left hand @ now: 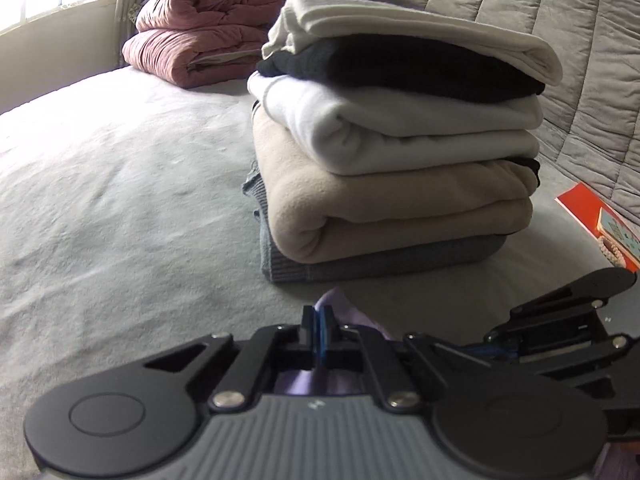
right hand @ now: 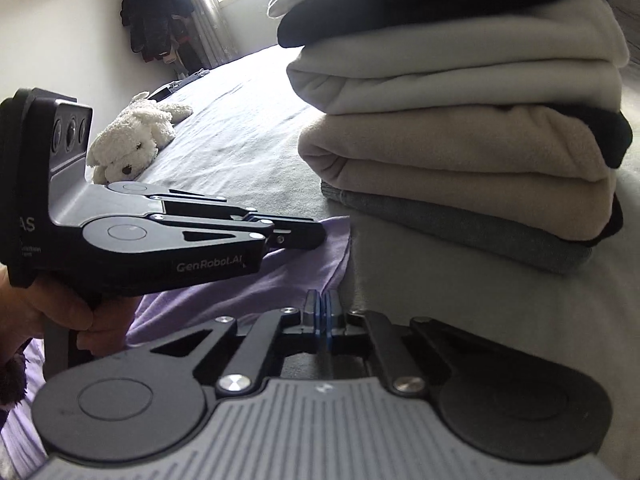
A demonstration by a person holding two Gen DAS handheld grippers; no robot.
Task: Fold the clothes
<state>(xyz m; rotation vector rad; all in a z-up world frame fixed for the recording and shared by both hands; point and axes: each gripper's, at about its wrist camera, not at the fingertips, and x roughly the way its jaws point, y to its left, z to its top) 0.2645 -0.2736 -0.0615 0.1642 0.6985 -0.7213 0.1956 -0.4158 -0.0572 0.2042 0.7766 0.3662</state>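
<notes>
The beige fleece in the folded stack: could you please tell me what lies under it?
Under the beige fleece lies a grey knit garment, resting on the bed. Only its folded edges show; the rest is covered.

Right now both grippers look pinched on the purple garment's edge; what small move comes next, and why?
Probably lift both together and draw the purple garment taut: left gripper and right gripper are shut on its edge, it lies rumpled, and the folded stack stands close ahead.

Lilac garment (right hand: 240, 280); stack (left hand: 400, 140) white, black, white, beige, grey; pink quilt (left hand: 200, 32); grey quilted cover (left hand: 580, 60).
</notes>
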